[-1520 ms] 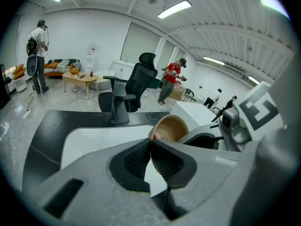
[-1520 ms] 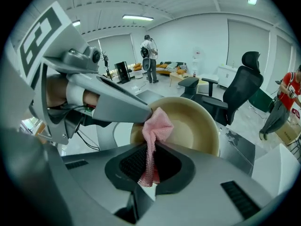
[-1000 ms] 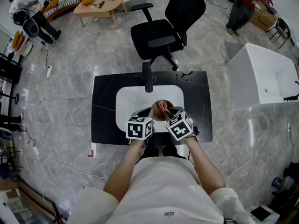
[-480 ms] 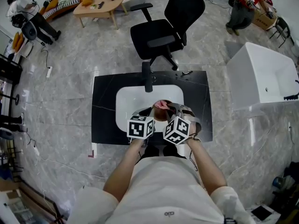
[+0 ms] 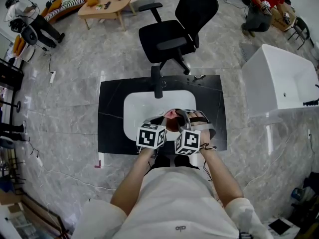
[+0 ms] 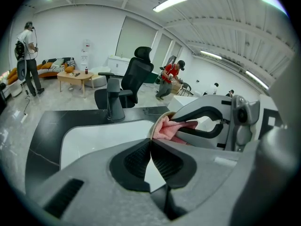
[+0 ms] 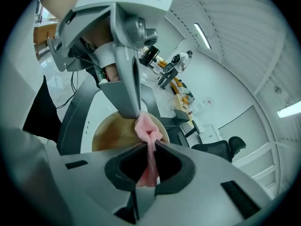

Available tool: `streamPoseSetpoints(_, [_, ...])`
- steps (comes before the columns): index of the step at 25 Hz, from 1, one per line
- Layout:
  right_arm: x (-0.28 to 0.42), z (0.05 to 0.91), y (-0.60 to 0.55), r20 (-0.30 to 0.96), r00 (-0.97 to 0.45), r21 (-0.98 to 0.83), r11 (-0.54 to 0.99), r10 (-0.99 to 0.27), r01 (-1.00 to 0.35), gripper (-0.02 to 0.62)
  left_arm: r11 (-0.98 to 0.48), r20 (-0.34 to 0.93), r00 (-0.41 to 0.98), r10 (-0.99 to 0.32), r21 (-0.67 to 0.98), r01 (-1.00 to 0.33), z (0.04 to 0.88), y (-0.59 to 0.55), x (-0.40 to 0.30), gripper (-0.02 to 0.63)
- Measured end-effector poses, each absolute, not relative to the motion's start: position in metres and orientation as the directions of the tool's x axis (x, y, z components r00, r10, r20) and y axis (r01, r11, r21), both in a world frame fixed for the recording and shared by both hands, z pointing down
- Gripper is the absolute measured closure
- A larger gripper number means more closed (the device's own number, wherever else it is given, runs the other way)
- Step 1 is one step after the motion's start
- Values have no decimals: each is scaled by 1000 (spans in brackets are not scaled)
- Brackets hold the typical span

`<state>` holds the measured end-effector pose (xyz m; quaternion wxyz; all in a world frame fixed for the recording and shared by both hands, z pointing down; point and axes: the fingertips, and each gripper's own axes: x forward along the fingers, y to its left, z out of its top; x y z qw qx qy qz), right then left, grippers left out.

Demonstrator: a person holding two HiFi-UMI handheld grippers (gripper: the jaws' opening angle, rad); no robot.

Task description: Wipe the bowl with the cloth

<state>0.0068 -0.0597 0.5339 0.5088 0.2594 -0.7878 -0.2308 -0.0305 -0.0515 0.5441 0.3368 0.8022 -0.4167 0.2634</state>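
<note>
The right gripper (image 5: pixel 179 115) has rolled over since the earlier frames. Its marker cube (image 5: pixel 188 142) has dropped closer to the person and shows a different face, and its grey body now arcs out to the right of the bowl. The left gripper (image 5: pixel 160 119) sits much as it did, with its marker cube (image 5: pixel 150 136) in nearly the same spot.

Both bare forearms reach forward from the torso and converge over the near edge of the white sink basin (image 5: pixel 139 114), which is set in a black counter (image 5: pixel 112 118). The two grippers angle downward side by side, their cubes nearly touching. A black faucet (image 5: pixel 158 83) stands at the far side of the basin.

The brown bowl (image 7: pixel 110 135) is held over the basin between the two tools. The left gripper's jaws are pressed together, nipping the bowl's thin rim at their tips. The right gripper's jaws are closed on the pink cloth (image 7: pixel 148 128), with a strip of fabric running down between the pads. The bunched end pokes out ahead of them and rests against the bowl's inside wall, just under the rim and right beside the left gripper's tips.
</note>
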Motion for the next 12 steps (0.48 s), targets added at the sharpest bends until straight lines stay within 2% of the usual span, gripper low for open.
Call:
streamPoseSetpoints(7, [20, 545, -62, 712, -292, 580, 769, -639, -267, 563, -390, 683, 502, -531, 329, -860, 541, -57, -35, 588])
streamPoseSetpoints(12, [23, 550, -58, 755, -306, 393, 775, -579, -495, 563, -370, 674, 487, -556, 324, -871, 539, -61, -41, 588])
